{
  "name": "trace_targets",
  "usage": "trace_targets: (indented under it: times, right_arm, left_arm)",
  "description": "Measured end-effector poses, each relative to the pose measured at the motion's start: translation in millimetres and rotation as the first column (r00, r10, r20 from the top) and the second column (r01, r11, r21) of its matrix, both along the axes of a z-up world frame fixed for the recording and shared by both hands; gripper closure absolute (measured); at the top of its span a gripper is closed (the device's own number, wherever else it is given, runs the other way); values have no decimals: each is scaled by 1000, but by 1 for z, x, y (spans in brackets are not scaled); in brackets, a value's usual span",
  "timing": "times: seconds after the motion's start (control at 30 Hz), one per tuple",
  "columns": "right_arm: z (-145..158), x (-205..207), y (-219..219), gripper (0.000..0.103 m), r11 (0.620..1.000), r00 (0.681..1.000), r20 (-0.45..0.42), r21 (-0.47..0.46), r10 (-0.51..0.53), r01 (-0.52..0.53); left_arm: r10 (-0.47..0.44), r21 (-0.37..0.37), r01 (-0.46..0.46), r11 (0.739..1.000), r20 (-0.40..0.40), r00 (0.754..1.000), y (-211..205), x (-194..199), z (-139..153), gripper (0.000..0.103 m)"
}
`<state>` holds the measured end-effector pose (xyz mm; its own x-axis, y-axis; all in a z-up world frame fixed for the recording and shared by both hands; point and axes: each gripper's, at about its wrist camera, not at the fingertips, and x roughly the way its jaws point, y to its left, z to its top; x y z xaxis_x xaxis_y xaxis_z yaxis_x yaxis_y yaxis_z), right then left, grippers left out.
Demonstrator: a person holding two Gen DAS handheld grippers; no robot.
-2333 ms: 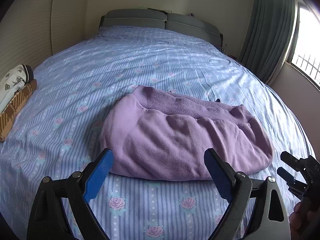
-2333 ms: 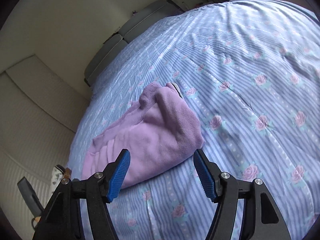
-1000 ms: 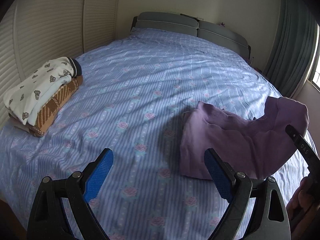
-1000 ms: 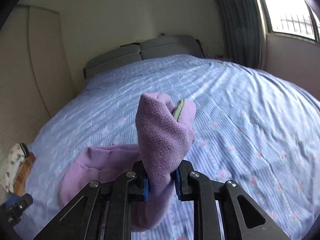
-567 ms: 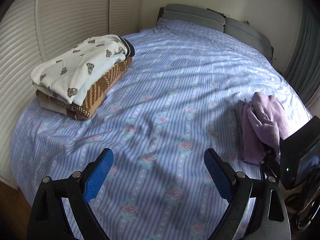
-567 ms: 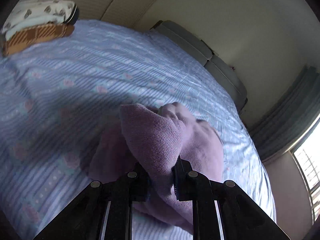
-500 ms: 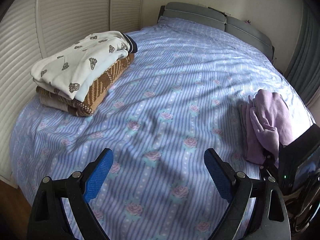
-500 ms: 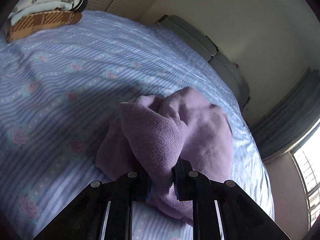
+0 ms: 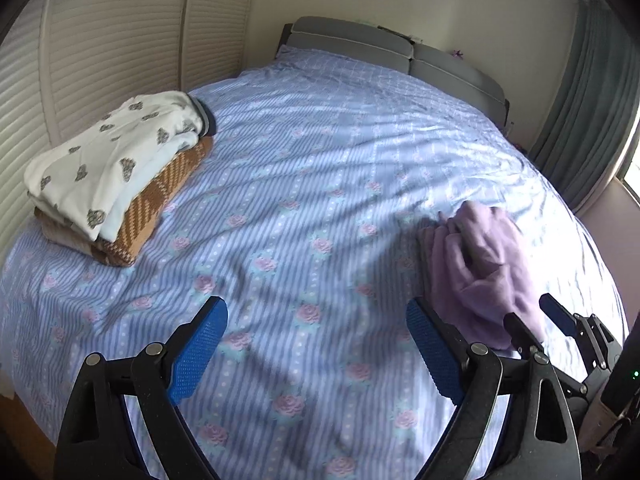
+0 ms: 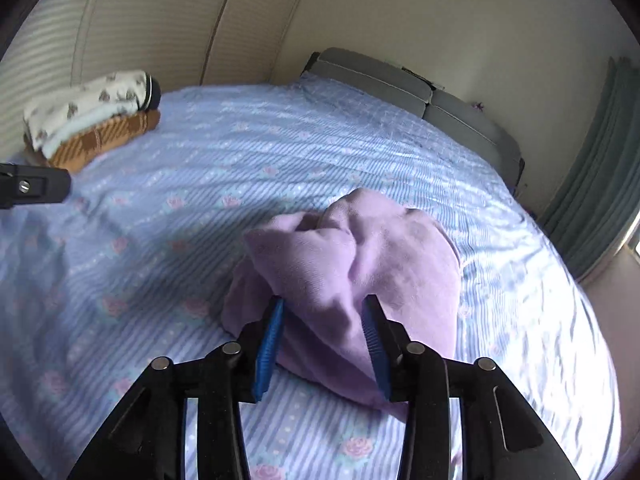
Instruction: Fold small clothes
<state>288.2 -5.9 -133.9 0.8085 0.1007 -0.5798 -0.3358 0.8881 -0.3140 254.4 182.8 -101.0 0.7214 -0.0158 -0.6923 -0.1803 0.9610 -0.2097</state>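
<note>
A folded purple garment lies bunched on the blue striped bedspread. My right gripper has its jaws parted, with the garment's near fold lying loose between them. In the left wrist view the purple garment sits at the right, with the right gripper at its near edge. My left gripper is open and empty above bare bedspread, left of the garment.
A stack of folded clothes, white printed on top of brown checked, sits at the bed's left side by the slatted wall, also in the right wrist view. A grey headboard is at the far end. Curtains hang at right.
My right gripper carried the purple garment leftward, set it down and opened its jaws. My left gripper swung left toward the folded stack and stayed open.
</note>
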Motion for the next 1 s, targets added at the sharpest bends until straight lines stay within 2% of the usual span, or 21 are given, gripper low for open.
trace_targets:
  times: [0.03, 0.13, 0.27, 0.37, 0.43, 0.5, 0.67, 0.77, 0.9, 0.97, 1.0]
  right_arm:
    - [4, -3, -9, 48, 999, 1000, 10, 42, -13, 12]
    - [16, -11, -41, 48, 985, 998, 20, 163, -55, 51]
    - [18, -6, -77, 48, 964, 992, 3, 238, -123, 118]
    - [18, 1, -101, 48, 945, 986, -11, 284, -166, 163]
    - [17, 6, -116, 48, 930, 983, -22, 320, -183, 181]
    - [15, 11, -128, 47, 918, 980, -28, 347, -196, 194]
    - [6, 19, -149, 47, 896, 979, -41, 397, -202, 201]
    - [-1, 24, -159, 47, 883, 977, -51, 420, -209, 211]
    - [-13, 31, -169, 47, 861, 973, -85, 455, -213, 228]
    - [-18, 33, -172, 47, 852, 973, -103, 471, -206, 230]
    - [-19, 34, -173, 47, 849, 974, -107, 477, -200, 227]
  left_arm:
    - [-29, -3, 29, 1000, 12, 1000, -8, 5, 6, 18]
    - [-125, 13, 124, 992, 47, 991, -39, 20, 21, 24]
    - [-259, 34, 257, 966, 71, 963, -89, 46, 31, 32]
    - [-342, 39, 340, 940, 43, 939, -121, 70, 23, 45]
    - [-370, 26, 370, 929, 0, 929, -133, 87, 11, 58]
    - [-381, 9, 382, 924, -45, 923, -139, 102, -2, 65]
    - [-393, -48, 390, 920, -115, 912, -141, 124, -27, 65]
    - [-376, -62, 371, 927, -162, 912, -141, 133, -41, 65]
    - [-364, -127, 347, 929, -165, 916, -131, 135, -53, 61]
    - [-363, -169, 338, 926, -148, 920, -126, 133, -54, 66]
    - [-371, -194, 342, 920, -140, 918, -124, 132, -54, 79]
